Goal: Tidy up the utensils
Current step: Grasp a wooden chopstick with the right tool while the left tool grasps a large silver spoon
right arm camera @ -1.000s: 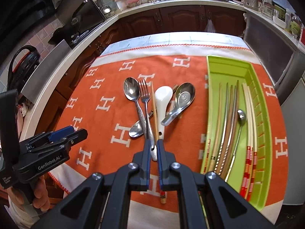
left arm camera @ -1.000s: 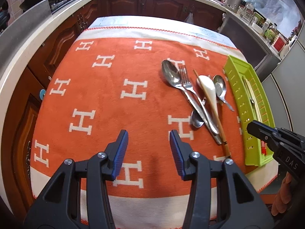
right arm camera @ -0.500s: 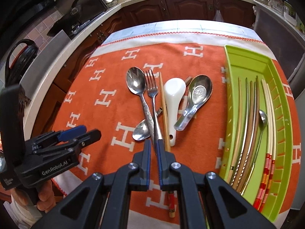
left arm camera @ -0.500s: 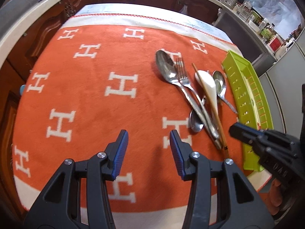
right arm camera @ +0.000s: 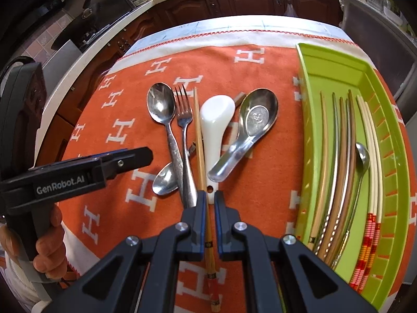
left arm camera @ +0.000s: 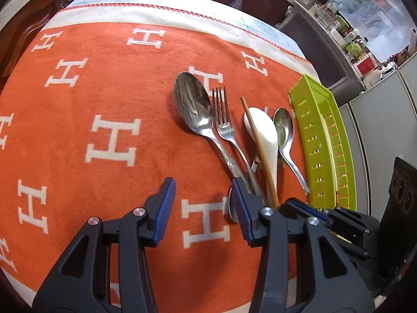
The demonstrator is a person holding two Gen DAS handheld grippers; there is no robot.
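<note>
Now | left gripper (left arm camera: 202, 206) tilted down, pads apart, empty | right gripper (right arm camera: 210, 203) tilted down, closed on chopstick (right arm camera: 199, 140)

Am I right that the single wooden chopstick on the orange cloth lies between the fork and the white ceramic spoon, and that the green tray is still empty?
Not quite. The chopstick does lie between the fork and the white ceramic spoon, but the green tray is not empty: the right wrist view shows chopsticks and a small metal spoon in it.

An orange blanket (right arm camera: 229, 73) with white H letters covers the table, with dark wooden cabinets (right arm camera: 250, 0) beyond it.
</note>
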